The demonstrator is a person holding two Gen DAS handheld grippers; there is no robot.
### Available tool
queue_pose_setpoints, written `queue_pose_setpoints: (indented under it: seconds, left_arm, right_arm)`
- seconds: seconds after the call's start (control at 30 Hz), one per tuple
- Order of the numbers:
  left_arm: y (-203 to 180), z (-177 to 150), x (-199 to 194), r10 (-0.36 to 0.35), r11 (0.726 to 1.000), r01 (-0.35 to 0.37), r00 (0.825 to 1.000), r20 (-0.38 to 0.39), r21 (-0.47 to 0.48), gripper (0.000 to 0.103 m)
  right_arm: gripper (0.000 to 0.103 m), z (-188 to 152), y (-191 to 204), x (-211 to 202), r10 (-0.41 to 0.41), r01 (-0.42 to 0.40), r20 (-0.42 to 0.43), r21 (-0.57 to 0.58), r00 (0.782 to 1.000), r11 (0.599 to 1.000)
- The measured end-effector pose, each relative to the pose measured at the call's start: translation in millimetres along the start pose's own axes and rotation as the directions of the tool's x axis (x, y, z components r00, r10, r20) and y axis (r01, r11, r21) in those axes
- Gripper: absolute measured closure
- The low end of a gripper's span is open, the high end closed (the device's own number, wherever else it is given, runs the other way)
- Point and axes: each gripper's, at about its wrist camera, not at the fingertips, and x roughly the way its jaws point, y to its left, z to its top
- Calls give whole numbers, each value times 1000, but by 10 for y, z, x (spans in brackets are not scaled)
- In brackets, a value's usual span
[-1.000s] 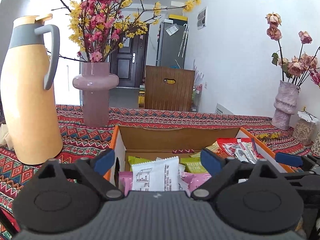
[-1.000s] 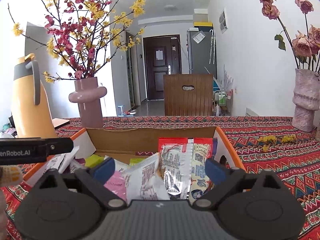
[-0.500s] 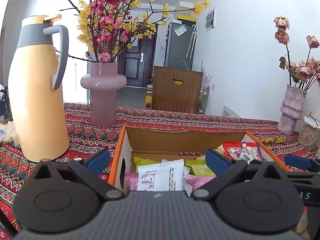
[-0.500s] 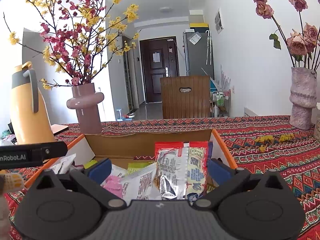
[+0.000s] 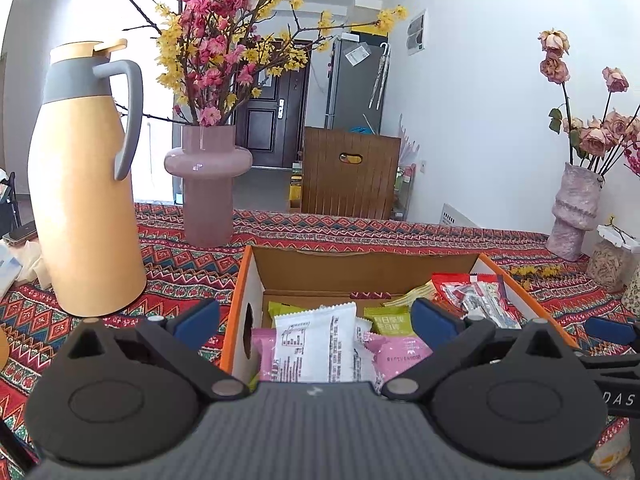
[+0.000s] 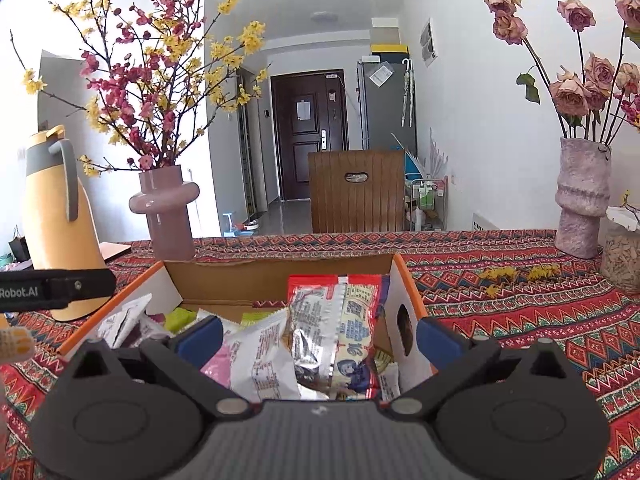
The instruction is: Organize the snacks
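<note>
Both pairs of jaws stand wide apart and hold nothing. The left gripper (image 5: pixel 314 318) hovers at the near edge of the cardboard box (image 5: pixel 360 258), with one blue pad outside the left wall and the other over the packets. A white snack packet (image 5: pixel 314 344) stands upright just ahead, between its jaws but not touched. The right gripper (image 6: pixel 318 332) hovers at the right end of the same box, framing a red and silver packet (image 6: pixel 336 324) that leans upright against the right wall. Pink and green packets (image 5: pixel 386 320) lie loosely in the box. I judge the task nearly done — the snacks are gathered, though perhaps some remain outside, which these views cannot show. The box sits on the patterned tablecloth (image 6: pixel 520 312), near the yellow thermos jug (image 5: pixel 86 184).
</note>
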Motion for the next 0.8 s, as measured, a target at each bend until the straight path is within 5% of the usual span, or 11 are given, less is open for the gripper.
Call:
queue_pose_setpoints:
  seconds: [0.23,0.5,0.67,0.8]
  left_arm:
    - [15,-146,-72,0,1000,1,998,-57,11,0]
    - [19,-267,-136,11,1000,-9,994,-112,17,0]
    - [9,-339,-163,20,1000,-17,989,-148,19,0]
    - [-1,-395,-179,26,1000,-22,984,-176,22,0]
  right_arm:
    - [0,-305,-108,-75,-27,23,-133,-33,991,999]
    - [1,-548,-251,9,-67,73,-286,11,956,997]
    - [21,-583,-310,101,-45,71,-332,65,942,995]
    - [27,-577,-276,128,-47,68,-327,53,944,996]
